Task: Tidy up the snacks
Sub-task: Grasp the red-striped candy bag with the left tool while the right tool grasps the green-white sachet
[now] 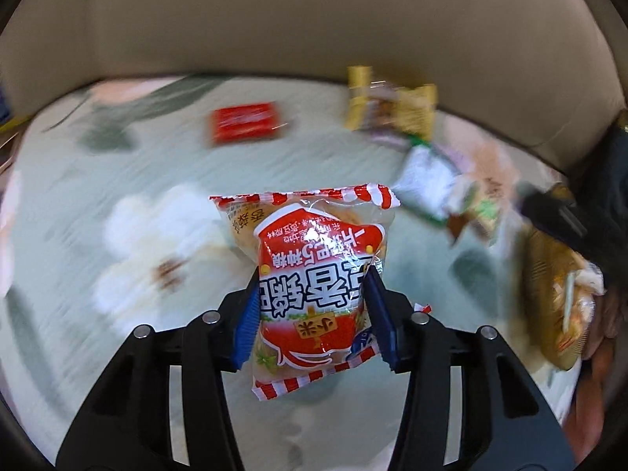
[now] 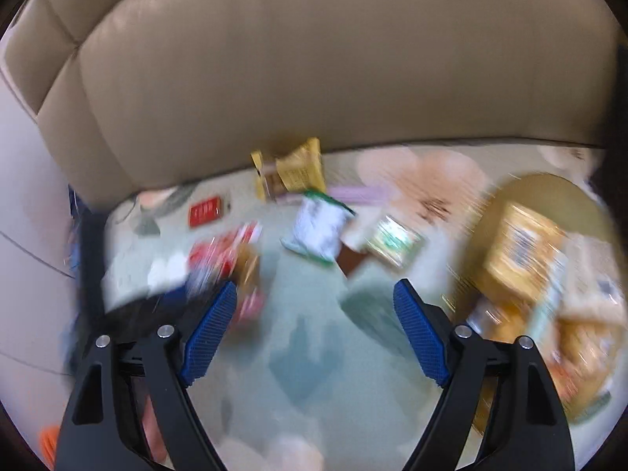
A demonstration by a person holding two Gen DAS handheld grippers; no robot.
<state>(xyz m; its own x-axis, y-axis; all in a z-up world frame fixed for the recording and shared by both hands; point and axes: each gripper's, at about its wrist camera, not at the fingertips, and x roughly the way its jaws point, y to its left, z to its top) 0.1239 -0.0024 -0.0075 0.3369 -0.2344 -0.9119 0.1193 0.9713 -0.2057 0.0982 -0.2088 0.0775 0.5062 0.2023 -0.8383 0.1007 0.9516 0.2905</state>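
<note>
1. Left claw (image 1: 312,306): half shut, blue pads pressed on both sides of a red and white snack bag (image 1: 314,278). Bag held up above the cloth (image 1: 78,204), sharp while all behind it is blurred.
2. Right claw (image 2: 316,333): wide open, nothing between the blue pads (image 2: 422,337), only pale green cloth below.
3. Just past the held bag in the left view: a small red pack (image 1: 245,121) lying flat on the flowered cloth, well apart from the other snacks.
4. Further back on the right in the left view: a yellow pack (image 1: 392,106) by the tan sofa back (image 1: 314,19), then a white and green pack (image 1: 428,180) nearer.
5. Only in the left view: print on the held bag, clear enough to see big white letters. At the right edge, a gold bag (image 1: 557,294) and something dark, too blurred to name.
6. Only in the right view: a round tan tray (image 2: 549,192) on the right, with yellow and orange packs (image 2: 522,251) piled in it.
7. Also in the right view: the red and white bag as a blur at the left, with the dark left claw under it, beside the right claw's left pad.
8. Same red, yellow and white-green packs in both views.
</note>
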